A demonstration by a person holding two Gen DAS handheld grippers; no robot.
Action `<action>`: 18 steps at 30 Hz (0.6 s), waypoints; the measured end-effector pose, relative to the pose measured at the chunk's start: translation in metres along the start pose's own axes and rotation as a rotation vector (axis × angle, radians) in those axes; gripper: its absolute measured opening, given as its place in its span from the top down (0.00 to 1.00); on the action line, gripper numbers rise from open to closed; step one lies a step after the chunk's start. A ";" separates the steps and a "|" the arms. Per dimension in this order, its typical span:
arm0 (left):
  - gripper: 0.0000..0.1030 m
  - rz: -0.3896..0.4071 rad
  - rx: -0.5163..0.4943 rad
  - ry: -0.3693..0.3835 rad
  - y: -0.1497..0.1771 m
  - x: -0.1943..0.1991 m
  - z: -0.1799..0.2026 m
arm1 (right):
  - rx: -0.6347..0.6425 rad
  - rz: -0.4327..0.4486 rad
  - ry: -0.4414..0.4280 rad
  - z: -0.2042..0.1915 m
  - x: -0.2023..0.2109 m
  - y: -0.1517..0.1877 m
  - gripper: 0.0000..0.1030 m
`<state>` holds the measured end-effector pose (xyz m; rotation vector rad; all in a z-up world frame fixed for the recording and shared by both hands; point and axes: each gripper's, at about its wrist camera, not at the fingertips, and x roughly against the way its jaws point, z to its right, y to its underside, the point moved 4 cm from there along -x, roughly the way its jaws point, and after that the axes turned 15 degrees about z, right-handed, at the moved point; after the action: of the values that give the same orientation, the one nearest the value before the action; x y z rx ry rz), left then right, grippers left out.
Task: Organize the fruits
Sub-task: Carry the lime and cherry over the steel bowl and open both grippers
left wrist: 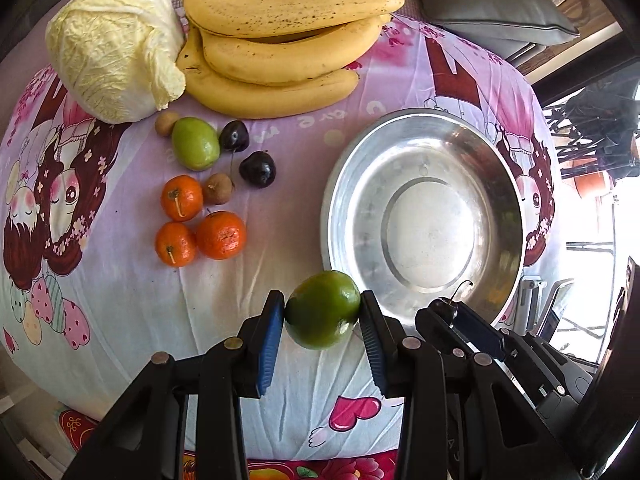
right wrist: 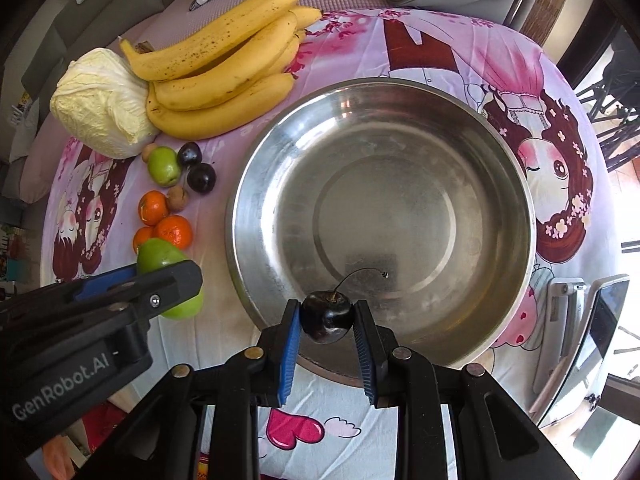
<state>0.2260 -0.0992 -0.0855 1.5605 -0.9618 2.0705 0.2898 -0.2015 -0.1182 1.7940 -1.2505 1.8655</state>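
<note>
Left wrist view shows the left gripper [left wrist: 322, 312] clamped on a green fruit [left wrist: 322, 310], its blue pads pressed to the fruit's two sides, held above the cartoon-print cloth [left wrist: 120, 300] just near and left of the steel bowl [left wrist: 352, 184]. To its right the right gripper [left wrist: 450, 312] pinches a dark cherry [left wrist: 445, 307] at the near rim of the bowl, the stem curling up over the metal. Right wrist view confirms this: the right gripper [right wrist: 327, 320] has its jaws closed against both sides of the dark cherry [right wrist: 327, 318], which hangs over the near inner slope of the steel bowl [right wrist: 500, 152], and the left gripper [right wrist: 168, 280] comes in from the left with the green fruit [right wrist: 160, 258] partly hidden behind its black finger. The bowl holds no fruit inside. Left of the bowl on the cloth lie three tangerines [left wrist: 221, 235] in a close cluster, with a small brown fruit [left wrist: 218, 188] touching the far one. Farther away sit a second green fruit [left wrist: 195, 143], two more dark cherries [left wrist: 257, 169] just right of it, and another small brown fruit [left wrist: 165, 123] near the cabbage. At the far left rests a pale napa cabbage [left wrist: 116, 40], touching a bunch of bananas [left wrist: 280, 48] that stretches to the right along the far edge of the cloth
</note>
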 end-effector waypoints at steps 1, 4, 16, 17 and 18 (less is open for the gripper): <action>0.61 -0.001 -0.007 0.002 -0.001 -0.001 0.005 | -0.004 -0.001 0.003 0.004 -0.001 -0.001 0.72; 0.61 -0.006 -0.025 0.006 -0.004 -0.007 0.019 | -0.018 -0.007 0.013 0.017 -0.006 -0.003 0.72; 0.61 -0.052 -0.051 0.007 -0.020 -0.047 0.051 | -0.063 -0.030 0.036 0.055 -0.029 -0.018 0.72; 0.61 -0.057 -0.050 0.006 -0.022 -0.050 0.052 | -0.065 -0.030 0.037 0.056 -0.031 -0.020 0.72; 0.61 -0.060 -0.050 0.005 -0.024 -0.054 0.054 | -0.067 -0.031 0.039 0.058 -0.032 -0.022 0.72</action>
<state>0.2959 -0.1150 -0.1206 1.5397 -0.9465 1.9933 0.3514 -0.2190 -0.1472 1.7243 -1.2486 1.8116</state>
